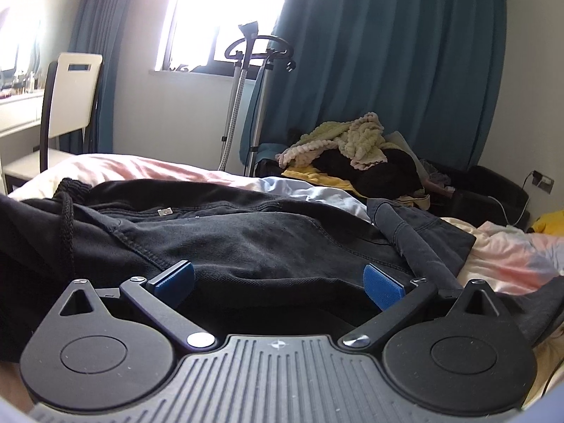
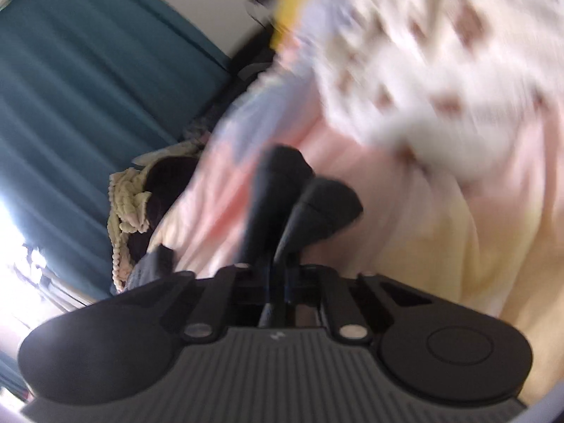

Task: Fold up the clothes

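Observation:
Black denim trousers with a drawstring lie spread on the bed in the left wrist view. My left gripper is open, its blue pads wide apart just above the trousers' near edge, holding nothing. My right gripper is shut on a fold of dark grey cloth, which sticks out past the fingers above the pink and yellow bedsheet. The right wrist view is tilted and blurred. A strip of the same dark cloth lies raised at the right of the trousers.
A pile of clothes with a pale knitted piece lies beyond the bed. A garment steamer stand, a white chair and teal curtains stand by the window. A patterned white cover lies further along the bed.

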Tool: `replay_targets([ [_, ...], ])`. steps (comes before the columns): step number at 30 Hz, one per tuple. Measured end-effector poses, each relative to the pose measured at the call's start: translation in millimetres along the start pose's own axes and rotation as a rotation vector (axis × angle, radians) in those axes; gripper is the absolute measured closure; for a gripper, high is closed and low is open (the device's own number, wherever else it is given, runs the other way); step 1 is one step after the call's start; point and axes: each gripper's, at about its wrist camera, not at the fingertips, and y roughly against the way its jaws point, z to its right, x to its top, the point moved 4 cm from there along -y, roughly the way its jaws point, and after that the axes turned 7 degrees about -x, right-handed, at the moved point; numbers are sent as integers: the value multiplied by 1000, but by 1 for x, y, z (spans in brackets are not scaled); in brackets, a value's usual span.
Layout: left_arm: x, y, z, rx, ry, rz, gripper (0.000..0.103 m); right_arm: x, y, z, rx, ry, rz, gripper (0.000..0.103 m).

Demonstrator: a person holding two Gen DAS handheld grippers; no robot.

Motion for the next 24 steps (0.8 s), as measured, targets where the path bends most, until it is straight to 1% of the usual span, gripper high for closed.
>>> replay_targets([
  [3,3,2,-4,-7,39,0,1,12,39,-24,53,29,89,99],
  [6,7,6,-11,-7,60,15,1,30,91,-43,126,9,208,99],
  [7,8,8,-14,0,69,17,1,37,109,-47,134,13,238,99],
  [9,9,11,-22,0,103,16,1,44,131,-45,86,17,254,99],
  [10,11,12,-26,0,125,15,1,44,134,-37,37,7,233,99],
  [11,13,13,-30,1,149,15,1,40,129,-23,-32,-13,178,99],
  [12,15,14,-34,5,164,19,1,36,124,-8,-102,-34,118,99],
  [14,21,20,-43,31,186,36,1,20,105,31,-228,-111,-37,99],
  [16,28,33,-52,53,174,49,1,6,91,62,-301,-203,-148,99],
  [17,32,40,-56,64,168,57,1,5,88,69,-323,-216,-164,99],
  [19,45,62,-66,99,115,90,1,10,89,61,-298,-190,-151,99],
  [20,54,73,-74,111,108,106,1,13,90,52,-278,-156,-135,99],
  [22,72,101,-99,130,98,144,1,20,95,31,-222,-80,-91,99],
  [23,81,115,-111,140,92,163,1,21,94,28,-194,-66,-76,98],
  [24,86,128,-128,170,66,173,1,24,91,25,-169,-66,-70,98],
])
